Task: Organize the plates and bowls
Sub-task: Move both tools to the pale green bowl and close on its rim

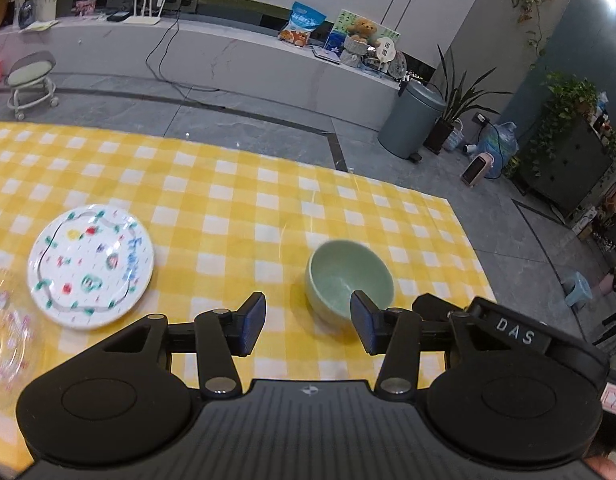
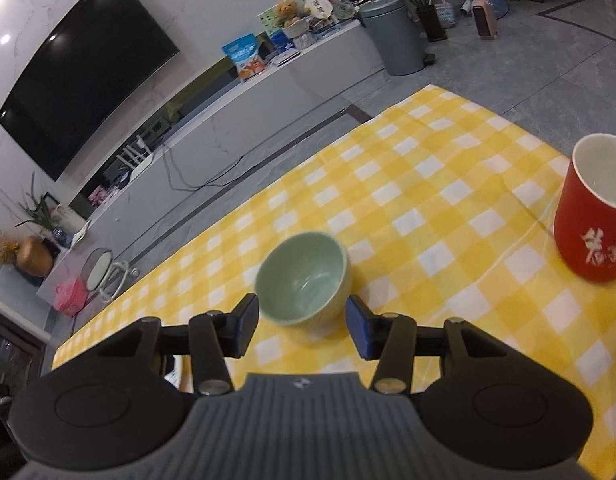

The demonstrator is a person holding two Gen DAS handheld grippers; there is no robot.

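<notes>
Green bowl (image 1: 349,280) stands upright on the yellow-and-white checked surface (image 1: 236,216) in the left wrist view, just ahead of the left gripper (image 1: 308,322) and off toward its right finger. That finger's blue pad (image 1: 363,326) overlaps the bowl's near rim in the picture; whether it touches cannot be told. The left gripper is spread wide with nothing between its fingers. Off to the left, well apart from the bowl, a white plate (image 1: 91,266) with coloured fruit drawings lies flat on the surface. Beside it, at the frame's left edge, a clear glass dish (image 1: 6,332) is partly visible and blurred.

In the right wrist view the same green bowl (image 2: 304,280) sits almost centred ahead of the right gripper (image 2: 302,328), just beyond the fingertips and between the lines of the two fingers, which stand on either side of its near edge without closing on it. The right gripper is also spread wide and holds nothing. A red cup (image 2: 593,212) with white characters stands upright on the checked surface to the right, well apart from the bowl.
</notes>
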